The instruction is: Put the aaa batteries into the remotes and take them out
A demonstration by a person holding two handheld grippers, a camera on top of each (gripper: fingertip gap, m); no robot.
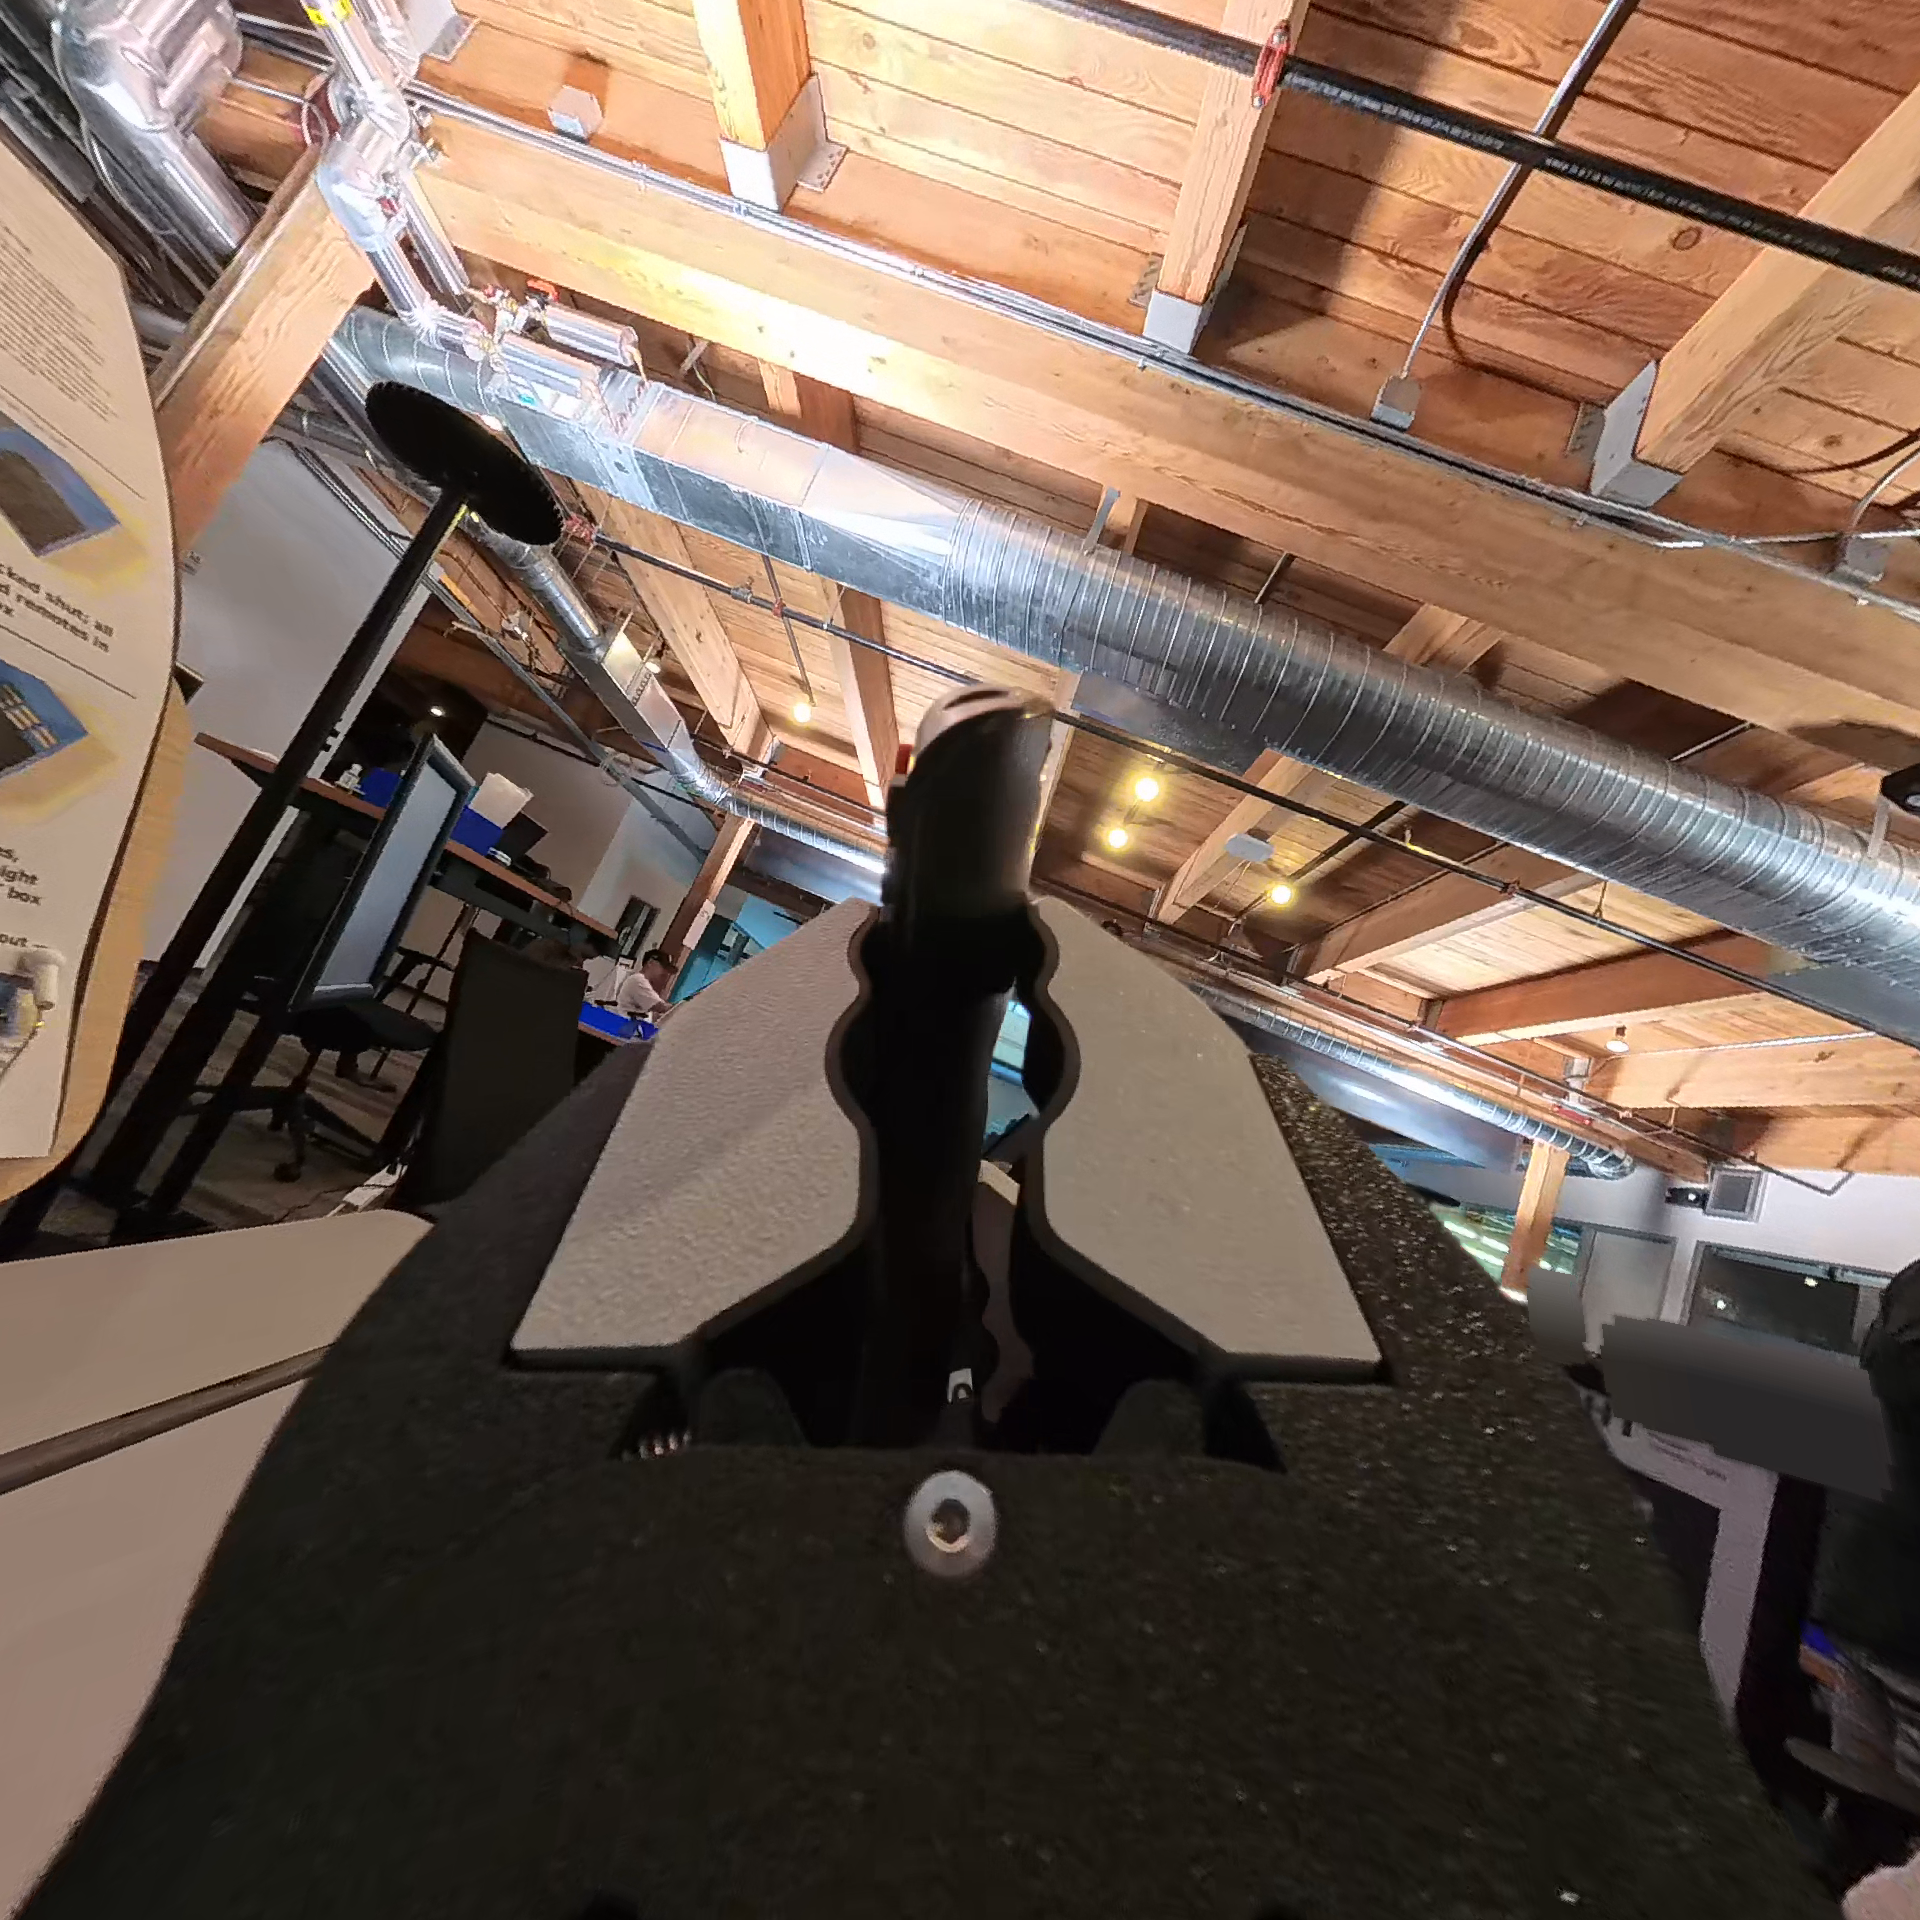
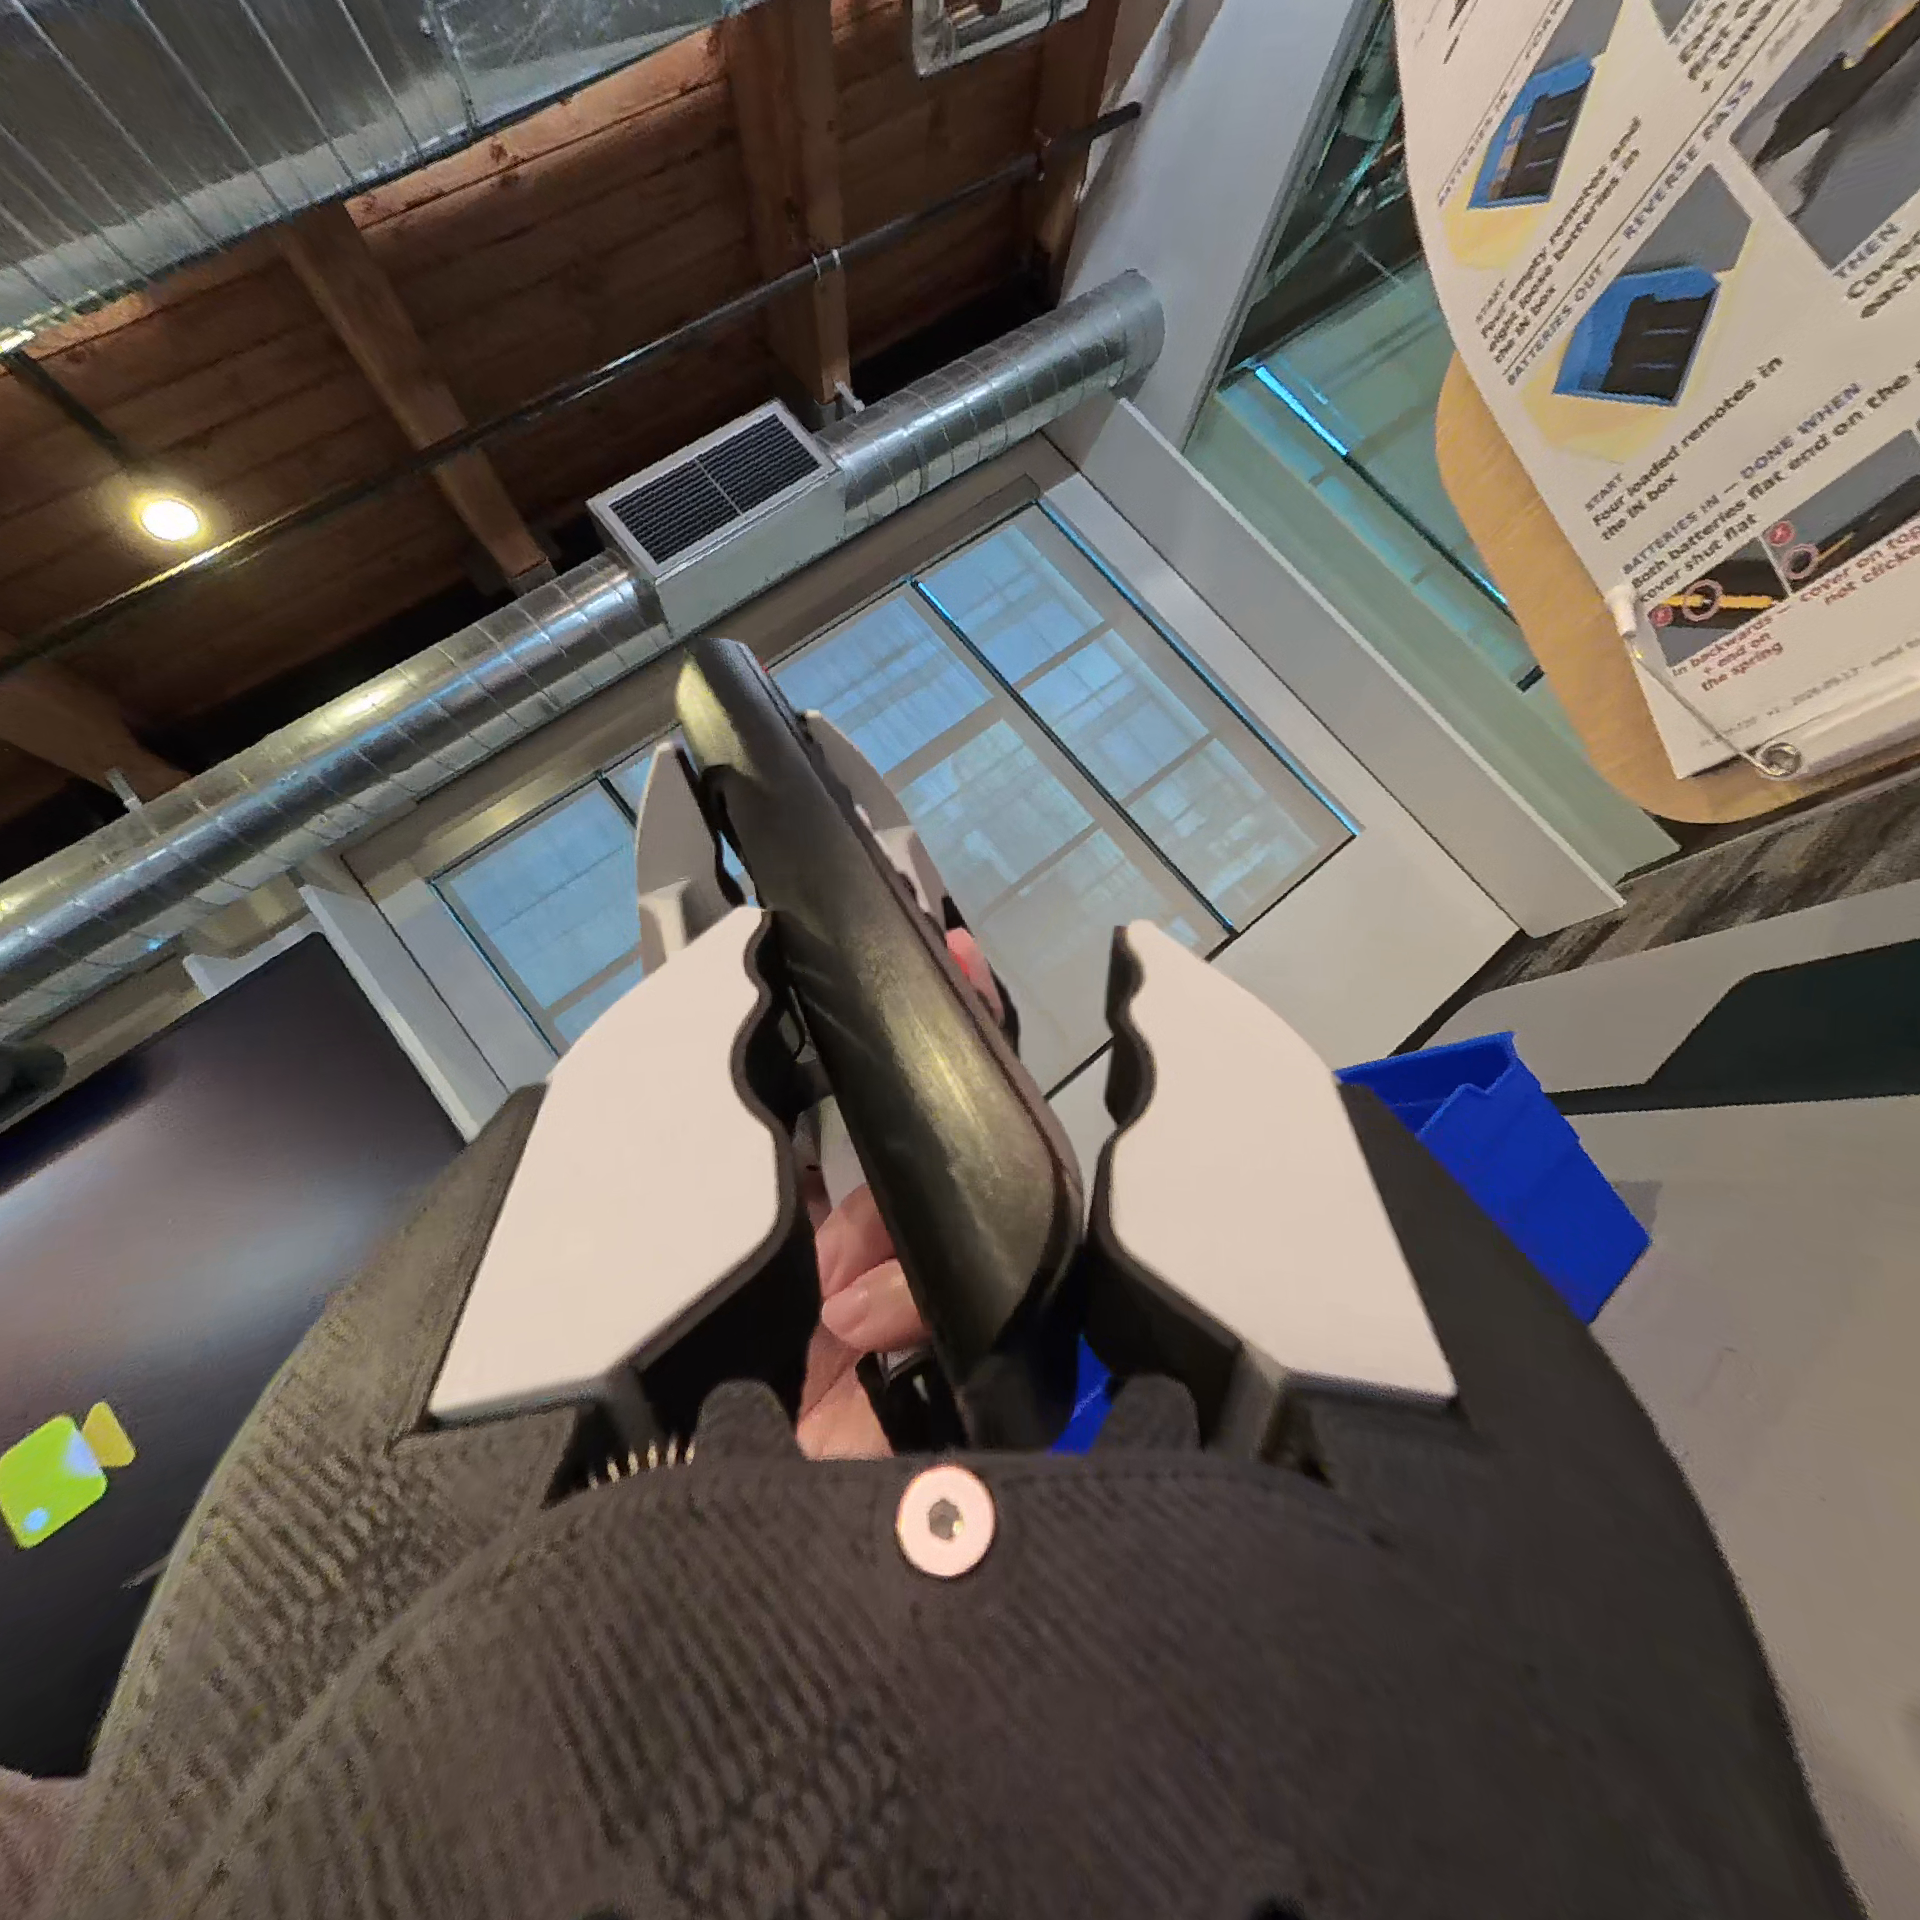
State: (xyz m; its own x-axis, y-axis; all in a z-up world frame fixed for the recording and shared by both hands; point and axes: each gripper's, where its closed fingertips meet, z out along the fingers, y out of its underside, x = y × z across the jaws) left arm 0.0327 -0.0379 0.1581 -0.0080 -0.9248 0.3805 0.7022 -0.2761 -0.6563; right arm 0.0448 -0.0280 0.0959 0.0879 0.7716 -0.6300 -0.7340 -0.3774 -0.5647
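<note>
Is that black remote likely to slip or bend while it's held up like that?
The remote looks like stiff moulded plastic, so it probably won't bend. Its glossy curved back could be slippery. The left gripper clamps it only partway along, so the long free end might pivot if nudged.

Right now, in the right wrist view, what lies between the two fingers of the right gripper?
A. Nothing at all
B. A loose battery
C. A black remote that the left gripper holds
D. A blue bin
C: the black remote stands in the gap of the right gripper, whose jaws are spread and apart from it on the right side, while the left gripper is closed on it.
</note>
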